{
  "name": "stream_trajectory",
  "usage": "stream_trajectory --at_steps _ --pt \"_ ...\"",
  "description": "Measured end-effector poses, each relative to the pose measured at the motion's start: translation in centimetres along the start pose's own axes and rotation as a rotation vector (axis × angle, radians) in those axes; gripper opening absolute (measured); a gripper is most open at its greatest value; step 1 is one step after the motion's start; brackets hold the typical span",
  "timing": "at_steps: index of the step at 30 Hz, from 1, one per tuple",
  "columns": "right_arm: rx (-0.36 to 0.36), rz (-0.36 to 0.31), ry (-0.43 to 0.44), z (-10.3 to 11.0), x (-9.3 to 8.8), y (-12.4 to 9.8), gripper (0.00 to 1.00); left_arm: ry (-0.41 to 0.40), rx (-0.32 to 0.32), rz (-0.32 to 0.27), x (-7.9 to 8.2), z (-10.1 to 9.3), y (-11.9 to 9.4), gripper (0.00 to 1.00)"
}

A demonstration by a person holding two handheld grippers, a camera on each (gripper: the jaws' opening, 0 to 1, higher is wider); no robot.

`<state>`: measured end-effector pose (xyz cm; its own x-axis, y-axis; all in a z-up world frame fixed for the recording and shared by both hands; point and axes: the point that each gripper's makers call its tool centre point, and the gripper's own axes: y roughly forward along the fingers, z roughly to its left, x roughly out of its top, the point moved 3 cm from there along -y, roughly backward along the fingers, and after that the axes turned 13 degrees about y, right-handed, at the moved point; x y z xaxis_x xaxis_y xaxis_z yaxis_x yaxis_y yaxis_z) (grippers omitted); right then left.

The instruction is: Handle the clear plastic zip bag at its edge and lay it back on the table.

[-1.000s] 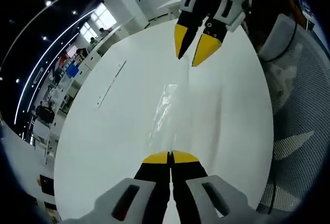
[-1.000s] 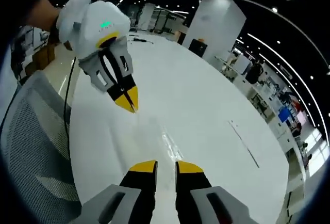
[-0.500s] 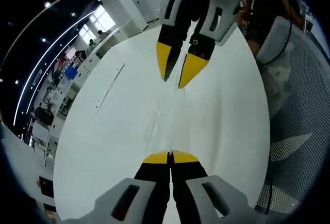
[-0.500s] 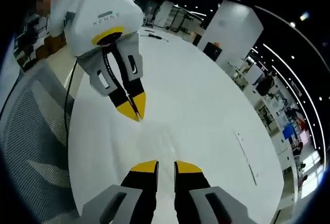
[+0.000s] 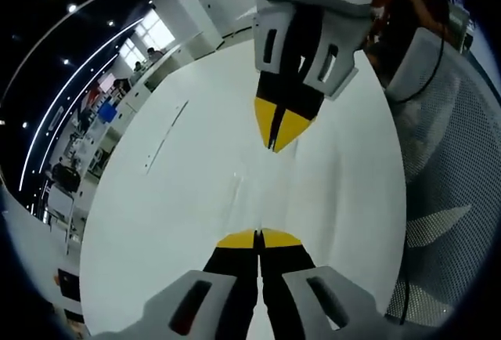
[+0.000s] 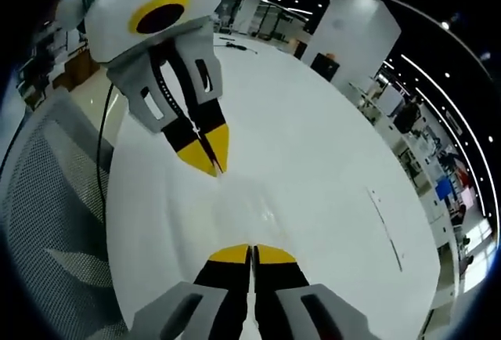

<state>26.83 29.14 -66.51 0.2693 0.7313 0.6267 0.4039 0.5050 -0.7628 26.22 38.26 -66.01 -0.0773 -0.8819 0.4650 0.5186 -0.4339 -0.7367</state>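
The clear zip bag (image 5: 241, 189) is a faint glossy film on the white table (image 5: 156, 222), stretched between the two grippers. My left gripper (image 5: 258, 238) is shut on the bag's near edge. In the left gripper view my right gripper (image 5: 275, 132) comes in from the top, with its yellow tips pressed together at the bag's far edge. In the right gripper view the bag (image 6: 262, 213) shows as a shiny crease just ahead of my right gripper (image 6: 252, 252). The jaws there are shut on its edge. The left gripper (image 6: 211, 158) points in from the upper left, also shut.
A grey mesh chair (image 5: 450, 191) stands off the table's edge, also visible as the chair (image 6: 47, 222) with a dark cable (image 6: 104, 148) beside it. A thin dark strip (image 5: 167, 132) lies on the table farther out. An office with desks and people is far behind.
My right gripper's jaws have gone from open to shut, and the two grippers have come closer together. The bag between them has shortened and flattened.
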Motion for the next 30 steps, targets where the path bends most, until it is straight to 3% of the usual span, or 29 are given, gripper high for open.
stream_trajectory --at_steps 12,20,24,30 --pt "0.002 -0.002 0.054 -0.2 -0.4 0.0 0.00 -0.031 0.036 -0.054 0.5 0.5 -0.1 0.00" --pt "-0.001 -0.003 0.073 -0.5 -0.5 0.4 0.00 -0.024 0.068 -0.058 0.7 0.7 -0.7 0.09" --pt "-0.005 -0.007 0.103 -0.7 -0.6 0.5 0.00 -0.018 0.094 -0.074 1.6 0.5 -1.5 0.18" --pt "-0.011 -0.012 0.129 -0.6 -0.6 0.2 0.00 0.080 0.097 -0.127 4.4 -1.2 -2.0 0.21"
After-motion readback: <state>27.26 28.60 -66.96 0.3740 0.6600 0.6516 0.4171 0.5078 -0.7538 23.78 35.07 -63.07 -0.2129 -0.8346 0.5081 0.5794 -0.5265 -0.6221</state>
